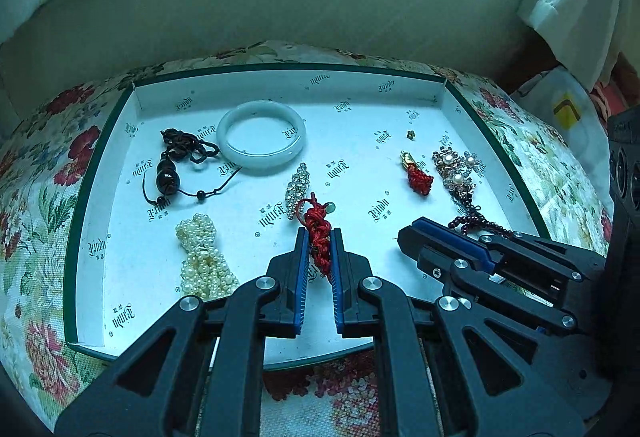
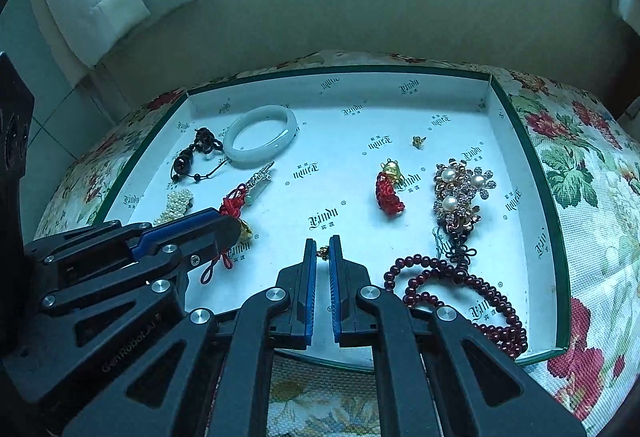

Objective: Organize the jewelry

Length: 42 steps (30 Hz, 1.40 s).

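I am mid-pick on both sides. My left gripper [image 1: 320, 237] has its jaws narrowed around the red knotted charm [image 1: 318, 233], which lies in the white tray [image 1: 96, 197] near the front centre. My right gripper [image 2: 322, 245] is nearly closed on a small gold piece [image 2: 323, 252], though I cannot tell if it truly grips. Next I should lift gently, both tongs reaching forward, angled down.

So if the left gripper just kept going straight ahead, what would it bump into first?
The left gripper already straddles the red knotted cord charm. Pushing on, it would probably meet the sparkly rhinestone clip just beyond; depth is hard to judge.
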Tool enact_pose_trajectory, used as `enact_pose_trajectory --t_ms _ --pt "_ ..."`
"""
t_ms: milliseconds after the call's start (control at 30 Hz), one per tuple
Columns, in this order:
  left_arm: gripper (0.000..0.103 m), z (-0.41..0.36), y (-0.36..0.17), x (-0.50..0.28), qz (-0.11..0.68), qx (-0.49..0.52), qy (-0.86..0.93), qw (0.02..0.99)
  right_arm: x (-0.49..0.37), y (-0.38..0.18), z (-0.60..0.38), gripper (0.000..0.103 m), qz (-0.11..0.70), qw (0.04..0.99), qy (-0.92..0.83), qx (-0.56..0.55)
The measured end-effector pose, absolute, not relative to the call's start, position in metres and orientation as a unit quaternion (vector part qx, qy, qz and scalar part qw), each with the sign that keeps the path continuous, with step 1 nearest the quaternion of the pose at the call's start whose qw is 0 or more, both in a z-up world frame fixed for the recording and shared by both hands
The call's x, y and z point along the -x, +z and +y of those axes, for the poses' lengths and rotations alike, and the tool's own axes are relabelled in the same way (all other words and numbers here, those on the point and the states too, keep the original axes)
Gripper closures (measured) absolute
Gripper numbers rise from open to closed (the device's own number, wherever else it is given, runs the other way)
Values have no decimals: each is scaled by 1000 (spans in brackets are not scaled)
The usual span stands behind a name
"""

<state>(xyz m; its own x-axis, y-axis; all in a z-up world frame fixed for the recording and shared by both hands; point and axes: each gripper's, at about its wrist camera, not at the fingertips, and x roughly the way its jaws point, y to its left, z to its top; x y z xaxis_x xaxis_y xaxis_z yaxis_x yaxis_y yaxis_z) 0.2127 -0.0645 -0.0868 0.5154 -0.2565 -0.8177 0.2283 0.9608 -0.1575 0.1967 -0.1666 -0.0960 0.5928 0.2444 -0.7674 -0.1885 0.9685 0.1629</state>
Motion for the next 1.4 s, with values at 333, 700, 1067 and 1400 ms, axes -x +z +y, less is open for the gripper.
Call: enact_pose_trajectory --t_ms 333,700,1067,1400 --pt "90 -62 -89 -215 476 18 -134 869 -200 -98 -171 95 437 890 118 -49" --pt "69 -57 -86 -215 473 24 -132 871 -199 -99 -175 94 436 891 113 -55" --pt "56 -46 -79 -215 463 28 -116 878 -199 -95 -187 58 424 898 97 -70" --pt "47 -43 -75 -213 453 26 -108 885 -196 -92 -190 55 417 901 91 -73"
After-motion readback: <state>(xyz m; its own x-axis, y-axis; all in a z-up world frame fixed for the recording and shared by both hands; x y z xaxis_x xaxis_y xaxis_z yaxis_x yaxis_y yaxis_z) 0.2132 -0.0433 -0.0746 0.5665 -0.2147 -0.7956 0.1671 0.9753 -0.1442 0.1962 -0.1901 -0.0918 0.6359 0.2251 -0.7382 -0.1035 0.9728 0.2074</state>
